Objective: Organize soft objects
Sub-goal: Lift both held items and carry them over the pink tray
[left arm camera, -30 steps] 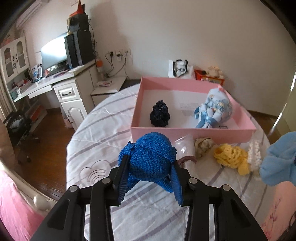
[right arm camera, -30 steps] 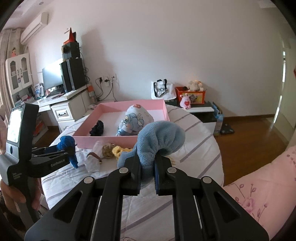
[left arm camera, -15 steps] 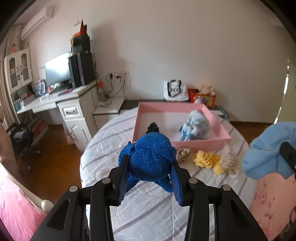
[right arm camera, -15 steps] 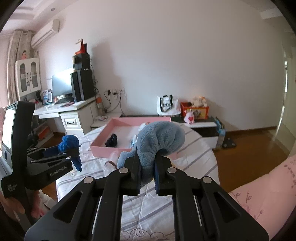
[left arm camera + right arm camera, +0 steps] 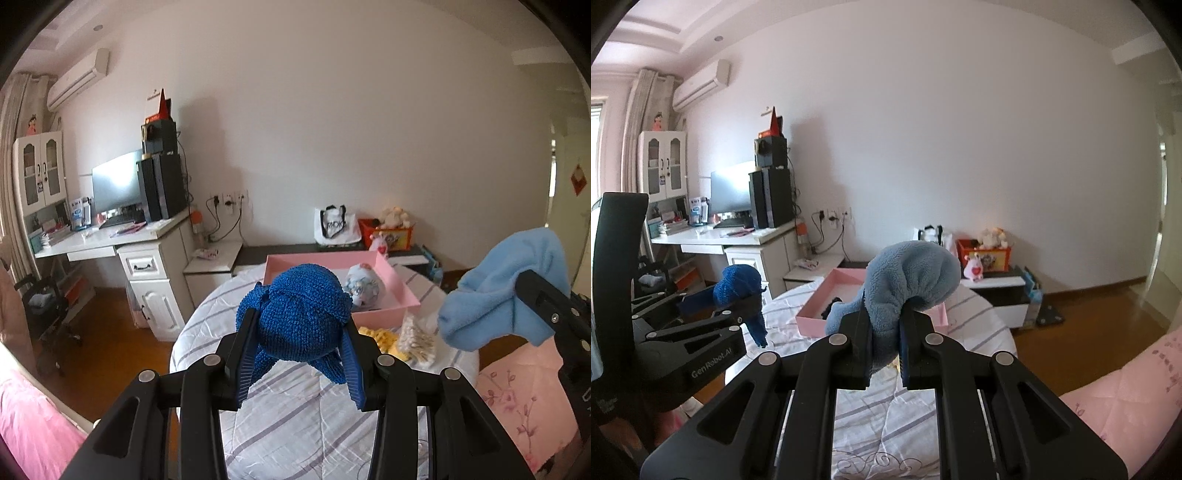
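My left gripper [image 5: 299, 356] is shut on a dark blue knitted toy [image 5: 301, 314], held up above the near part of the round table [image 5: 295, 413]. My right gripper [image 5: 885, 345] is shut on a light blue fleece toy [image 5: 912, 277], also in the air; the same toy [image 5: 498, 295] shows at the right of the left wrist view. The open pink box [image 5: 404, 297] lies on the table's far side and holds a pale blue plush doll [image 5: 364, 288] and a small black knitted piece [image 5: 831, 306]. A yellow knitted item [image 5: 380, 338] and a cream fluffy item [image 5: 415, 338] lie in front of the box.
A white desk [image 5: 110, 240] with a monitor and speakers stands at the left, with a dark chair [image 5: 48, 314] beside it. A low shelf [image 5: 993, 282] with a bag and a red toy box runs along the far wall. Pink quilts [image 5: 517, 398] flank the table.
Both grippers have risen and drawn back from the table, so the pink box now looks smaller and farther away. Both toys stay gripped as before.
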`<action>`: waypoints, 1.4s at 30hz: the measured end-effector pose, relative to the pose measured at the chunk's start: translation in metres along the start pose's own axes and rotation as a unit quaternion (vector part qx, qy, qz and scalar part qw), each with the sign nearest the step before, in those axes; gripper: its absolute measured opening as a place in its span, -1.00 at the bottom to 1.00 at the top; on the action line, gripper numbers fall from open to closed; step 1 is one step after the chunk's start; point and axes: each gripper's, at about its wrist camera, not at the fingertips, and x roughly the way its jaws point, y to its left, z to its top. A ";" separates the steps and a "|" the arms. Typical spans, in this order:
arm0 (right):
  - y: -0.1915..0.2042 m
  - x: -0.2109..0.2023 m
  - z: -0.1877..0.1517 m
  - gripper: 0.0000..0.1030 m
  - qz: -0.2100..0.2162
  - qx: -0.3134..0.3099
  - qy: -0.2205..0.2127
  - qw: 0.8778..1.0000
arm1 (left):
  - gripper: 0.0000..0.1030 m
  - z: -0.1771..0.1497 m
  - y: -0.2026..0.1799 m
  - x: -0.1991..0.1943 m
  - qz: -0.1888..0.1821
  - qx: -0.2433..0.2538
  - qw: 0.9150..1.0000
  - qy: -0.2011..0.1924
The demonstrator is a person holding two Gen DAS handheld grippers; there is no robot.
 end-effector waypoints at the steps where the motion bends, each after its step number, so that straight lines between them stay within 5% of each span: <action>1: 0.001 -0.004 0.001 -0.81 0.001 -0.002 -0.004 1.000 | -0.25 -0.002 0.002 -0.005 0.000 -0.001 1.000 -0.004; 20: 0.009 -0.011 0.002 -0.81 0.011 -0.006 -0.011 1.000 | -0.25 -0.029 0.009 -0.032 0.005 -0.009 1.000 -0.005; 34: 0.007 -0.005 -0.001 -0.81 0.011 -0.003 -0.006 1.000 | -0.24 -0.006 0.007 0.001 0.008 -0.011 1.000 0.009; 42: -0.003 0.032 -0.011 -0.81 0.002 0.014 0.035 0.999 | -0.24 -0.003 0.009 0.034 0.012 -0.011 0.999 0.032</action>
